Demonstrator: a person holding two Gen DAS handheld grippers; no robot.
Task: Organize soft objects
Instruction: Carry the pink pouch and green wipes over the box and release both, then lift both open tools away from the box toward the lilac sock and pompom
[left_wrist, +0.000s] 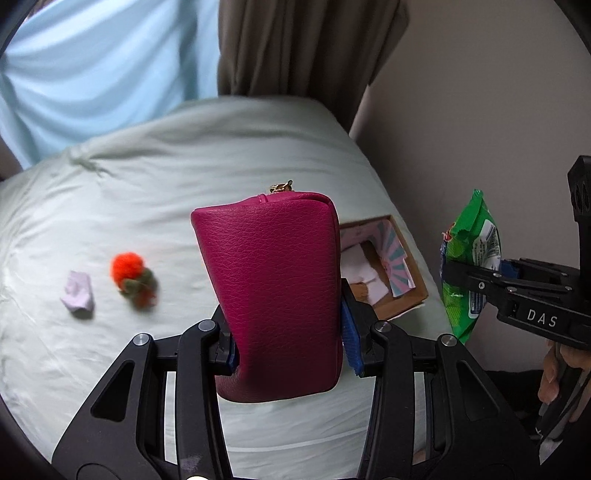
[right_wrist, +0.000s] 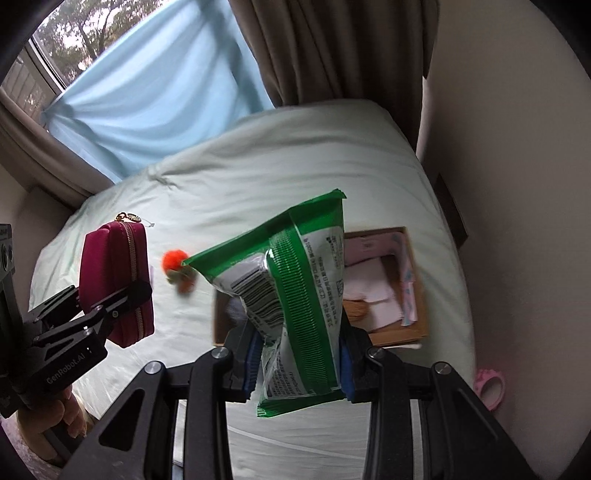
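My left gripper (left_wrist: 288, 343) is shut on a magenta zip pouch (left_wrist: 273, 291) and holds it upright above the bed; the pouch also shows in the right wrist view (right_wrist: 114, 280). My right gripper (right_wrist: 299, 363) is shut on a green snack bag (right_wrist: 295, 299), held above the bed; the bag also shows in the left wrist view (left_wrist: 469, 266). An open cardboard box (left_wrist: 391, 269) with pink and white items inside lies on the bed near its right edge, also in the right wrist view (right_wrist: 384, 284). An orange pompom toy (left_wrist: 133, 277) and a pale pink soft piece (left_wrist: 78, 295) lie on the bed to the left.
The bed has a pale green cover (left_wrist: 207, 177). A brown curtain (left_wrist: 295, 48) and a light blue curtain (left_wrist: 92, 66) hang behind it. A wall (right_wrist: 517, 147) is close on the right. A pink object (right_wrist: 489, 387) lies beside the bed on the right.
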